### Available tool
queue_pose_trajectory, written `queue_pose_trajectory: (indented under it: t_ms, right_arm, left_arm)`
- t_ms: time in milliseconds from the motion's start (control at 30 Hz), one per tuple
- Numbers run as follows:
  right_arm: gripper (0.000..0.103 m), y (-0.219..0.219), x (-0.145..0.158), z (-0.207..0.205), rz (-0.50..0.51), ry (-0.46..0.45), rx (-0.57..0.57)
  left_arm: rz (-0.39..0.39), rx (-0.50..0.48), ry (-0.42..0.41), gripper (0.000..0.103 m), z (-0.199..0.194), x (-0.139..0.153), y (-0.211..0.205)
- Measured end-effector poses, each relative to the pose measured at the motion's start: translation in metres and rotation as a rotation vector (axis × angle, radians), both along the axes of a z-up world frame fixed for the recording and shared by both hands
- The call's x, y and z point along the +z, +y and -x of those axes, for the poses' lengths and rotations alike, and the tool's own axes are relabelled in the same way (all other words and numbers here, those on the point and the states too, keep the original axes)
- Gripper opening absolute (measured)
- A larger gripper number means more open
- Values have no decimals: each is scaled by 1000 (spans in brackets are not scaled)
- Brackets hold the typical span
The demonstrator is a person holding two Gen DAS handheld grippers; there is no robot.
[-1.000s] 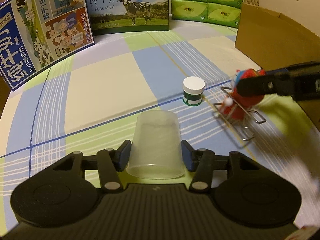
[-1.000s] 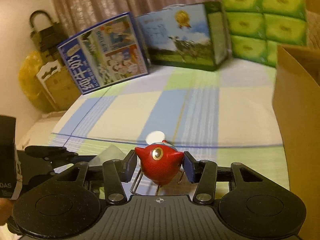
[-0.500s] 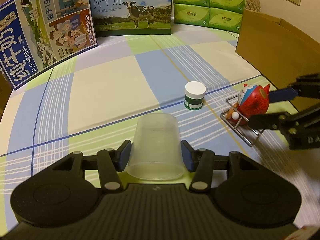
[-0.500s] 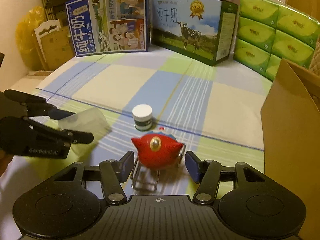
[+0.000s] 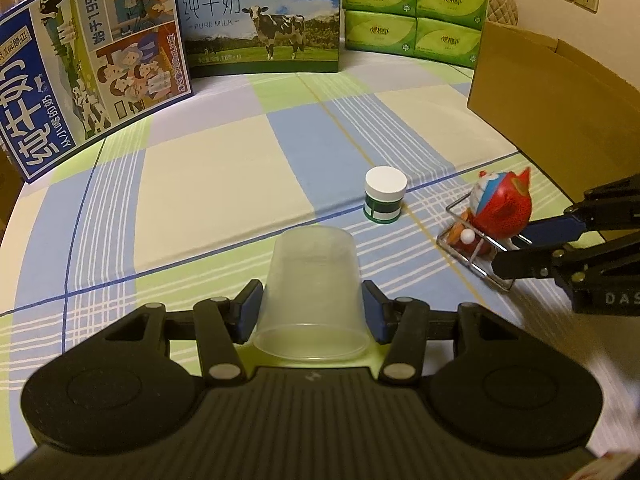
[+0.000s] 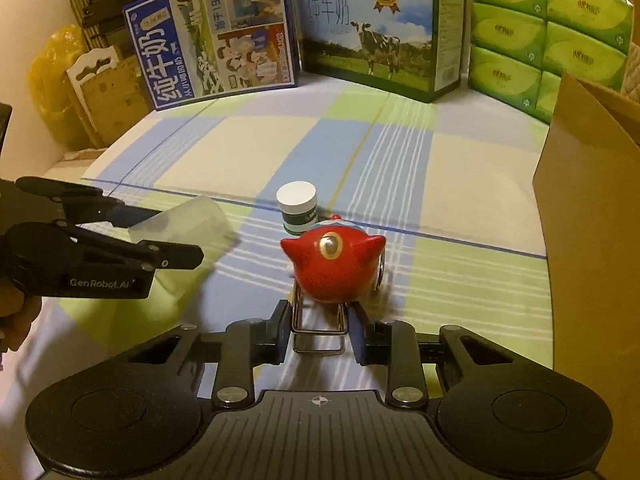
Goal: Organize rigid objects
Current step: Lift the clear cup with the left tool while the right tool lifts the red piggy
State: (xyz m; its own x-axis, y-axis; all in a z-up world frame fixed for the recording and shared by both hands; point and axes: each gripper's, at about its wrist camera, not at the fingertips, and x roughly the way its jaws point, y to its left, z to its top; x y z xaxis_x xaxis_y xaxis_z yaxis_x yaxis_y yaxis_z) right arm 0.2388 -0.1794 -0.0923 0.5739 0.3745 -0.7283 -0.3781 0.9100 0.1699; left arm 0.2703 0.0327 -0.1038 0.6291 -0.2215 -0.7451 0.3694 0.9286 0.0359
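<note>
My left gripper (image 5: pixel 311 312) is shut on a clear plastic cup (image 5: pixel 312 284), held with its closed base pointing forward above the checked cloth; it also shows in the right wrist view (image 6: pixel 180 222). My right gripper (image 6: pixel 320 332) is open, and a red round toy (image 6: pixel 334 266) on a wire stand (image 6: pixel 318 334) sits on the cloth just ahead of it, not held. The toy also shows in the left wrist view (image 5: pixel 500 208). A small white-lidded green jar (image 5: pixel 385 195) stands upright between the two grippers.
An open cardboard box (image 5: pixel 560 92) stands at the right. Two milk cartons (image 5: pixel 260 16) and stacked green tissue packs (image 5: pixel 416 8) line the back edge. The checked cloth (image 5: pixel 200 176) covers the surface.
My right gripper opened, let go of the red toy and drew back; the toy now rests on the cloth. The left gripper still holds the cup, nearly unmoved.
</note>
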Motion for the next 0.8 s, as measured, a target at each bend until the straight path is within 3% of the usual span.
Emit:
queue_pose_trajectory:
  t_ms: [67,200,467,533,600,800]
  right_arm:
    - [27,-4,4,1,-55,4,-1]
    - [27,-19,9,-5,-287,63,-24]
    - [27,-61,0,-22,-648,217,-194]
    - [27,-69,2,-22,-646,199,-253]
    - [27,-67,11,-23,-533,134,-252]
    - [27,-62,14,-25,-413,64,-259]
  left_arm:
    - [5,2,-2,48,0,1,1]
    - [8,6,-1,48,0,1,2]
    - [17,14,-2,48,0,2,5]
    - [12,11,-2,48,0,2,4]
    - [10,11,-2,48,0,2,3]
    - [10,11,-2,48,-1,2,4]
